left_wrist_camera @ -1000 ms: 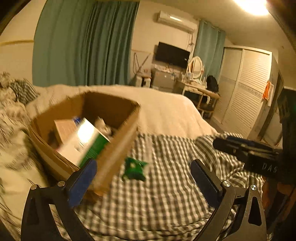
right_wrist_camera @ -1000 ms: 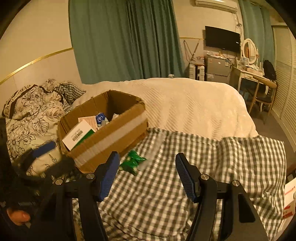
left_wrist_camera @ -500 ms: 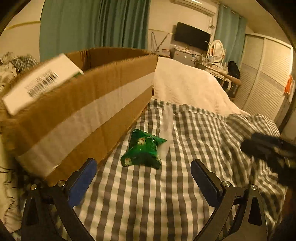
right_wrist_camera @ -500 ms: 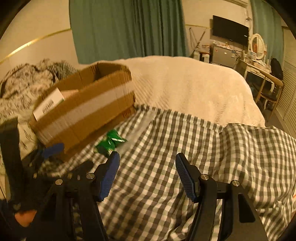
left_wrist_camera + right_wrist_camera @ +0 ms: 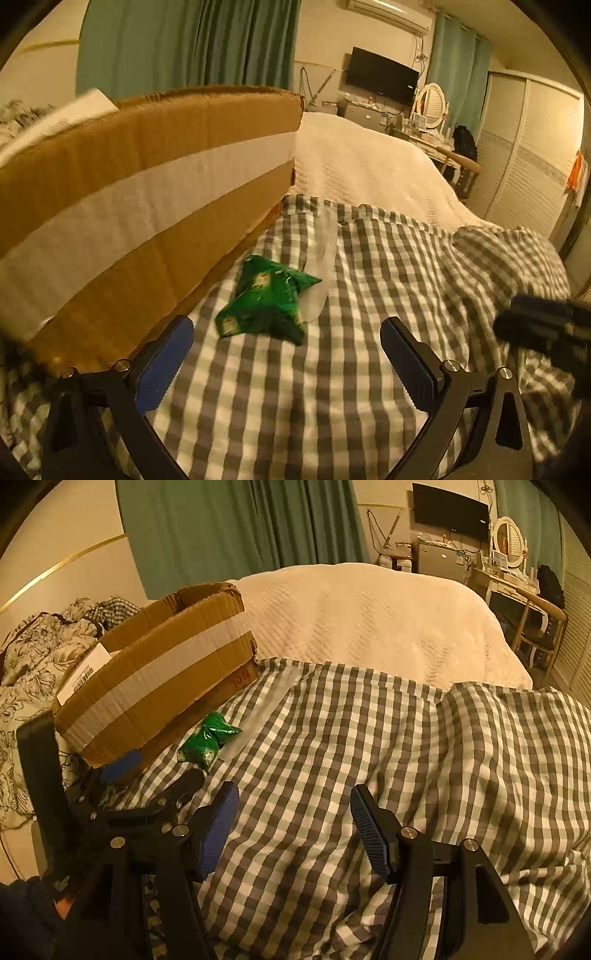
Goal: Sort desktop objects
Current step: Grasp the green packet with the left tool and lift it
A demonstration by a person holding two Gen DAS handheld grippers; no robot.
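Approach step: left tool, released and empty, faces green packet beside cardboard box; right tool likewise released. Next: straddle, clench.

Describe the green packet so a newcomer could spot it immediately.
Find the taped cardboard box on the checked bedcover. At its near side lies the crumpled green packet, touching a clear frosted strip. It is the only bright, shiny green thing there.

Crumpled green packet lies flat on checked cloth, just ahead of left gripper, between its spread fingers. Translucent strip touches its far-right edge. Taped cardboard box stands left.
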